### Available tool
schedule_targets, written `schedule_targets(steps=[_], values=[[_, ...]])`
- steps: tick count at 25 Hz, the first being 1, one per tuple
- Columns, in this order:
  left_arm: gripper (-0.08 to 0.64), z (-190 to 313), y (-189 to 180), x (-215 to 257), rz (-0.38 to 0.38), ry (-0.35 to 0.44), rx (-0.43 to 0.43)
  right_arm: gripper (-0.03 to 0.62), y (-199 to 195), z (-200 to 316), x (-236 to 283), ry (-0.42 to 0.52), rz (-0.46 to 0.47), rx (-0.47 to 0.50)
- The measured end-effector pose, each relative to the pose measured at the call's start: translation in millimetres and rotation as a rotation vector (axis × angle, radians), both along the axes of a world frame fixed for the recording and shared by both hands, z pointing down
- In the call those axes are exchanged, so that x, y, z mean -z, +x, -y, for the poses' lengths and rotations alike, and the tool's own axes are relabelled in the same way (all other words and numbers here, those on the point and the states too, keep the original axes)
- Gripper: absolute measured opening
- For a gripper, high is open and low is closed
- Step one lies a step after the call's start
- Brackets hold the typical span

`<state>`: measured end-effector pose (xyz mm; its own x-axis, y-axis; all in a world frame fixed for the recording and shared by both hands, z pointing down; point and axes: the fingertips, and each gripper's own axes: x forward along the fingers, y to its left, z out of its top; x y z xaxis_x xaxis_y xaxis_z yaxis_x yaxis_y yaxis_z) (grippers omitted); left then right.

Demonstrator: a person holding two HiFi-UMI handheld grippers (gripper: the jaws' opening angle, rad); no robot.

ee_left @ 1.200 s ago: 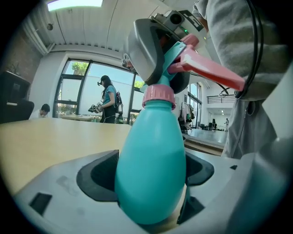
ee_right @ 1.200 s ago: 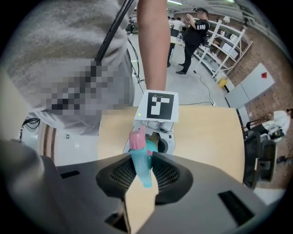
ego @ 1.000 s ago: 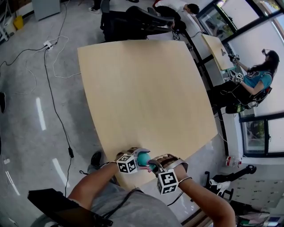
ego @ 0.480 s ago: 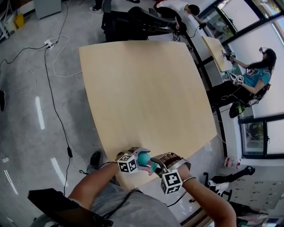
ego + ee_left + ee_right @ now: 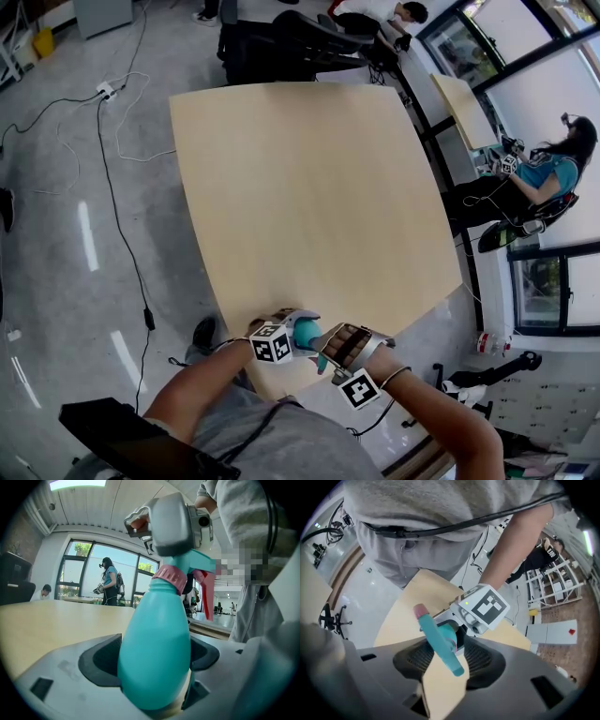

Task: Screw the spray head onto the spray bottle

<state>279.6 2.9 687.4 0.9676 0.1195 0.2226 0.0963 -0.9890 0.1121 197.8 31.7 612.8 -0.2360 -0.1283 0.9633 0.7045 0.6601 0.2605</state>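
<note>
- The tabletop (image 5: 309, 187) is bare from its far edge almost to the near corner, so a gripper could cross it anywhere.
- Room is tight at the near edge: the left gripper (image 5: 292, 324) and right gripper (image 5: 328, 354) crowd the spray bottle (image 5: 306, 336).
- The bottle's body fills the left jaws, which are clamped on it.
- The right jaws have just been opening. The spray head (image 5: 438, 641) stands between them with gaps on either side.
- Chairs (image 5: 281, 42) line the far edge.
- Cables (image 5: 108, 141) trail across the floor on the left.
</note>
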Motion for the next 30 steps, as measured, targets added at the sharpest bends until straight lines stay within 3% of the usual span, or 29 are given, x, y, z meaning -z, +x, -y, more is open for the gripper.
schedule_targets(steps=[1, 2, 12, 18, 21, 26, 28, 30], values=[[0.379, 0, 0, 0, 0.000, -0.001, 0.000, 0.141, 0, -3, -1, -0.012, -0.004, 0.005], [0.379, 0, 0, 0, 0.000, -0.003, 0.000, 0.129, 0, -1, -1, -0.011, -0.008, 0.004], [0.379, 1, 0, 1, 0.001, -0.007, -0.001, 0.130, 10, 17, 3, -0.031, -0.073, -0.048], [0.379, 1, 0, -1, 0.002, -0.007, -0.003, 0.129, 9, 27, 1, 0.050, -0.039, -0.059], [0.379, 0, 0, -1, 0.004, -0.009, -0.005, 0.129, 14, 24, 2, -0.038, -0.088, -0.160], [0.379, 1, 0, 1, 0.002, -0.010, -0.003, 0.127, 14, 30, 4, -0.261, -0.013, -0.492], [0.379, 2, 0, 0, 0.003, -0.011, -0.003, 0.129, 15, 33, 3, -0.326, 0.027, -0.542], [0.379, 2, 0, -1, 0.003, -0.018, -0.003, 0.129, 15, 33, 4, -0.351, 0.056, -0.497]])
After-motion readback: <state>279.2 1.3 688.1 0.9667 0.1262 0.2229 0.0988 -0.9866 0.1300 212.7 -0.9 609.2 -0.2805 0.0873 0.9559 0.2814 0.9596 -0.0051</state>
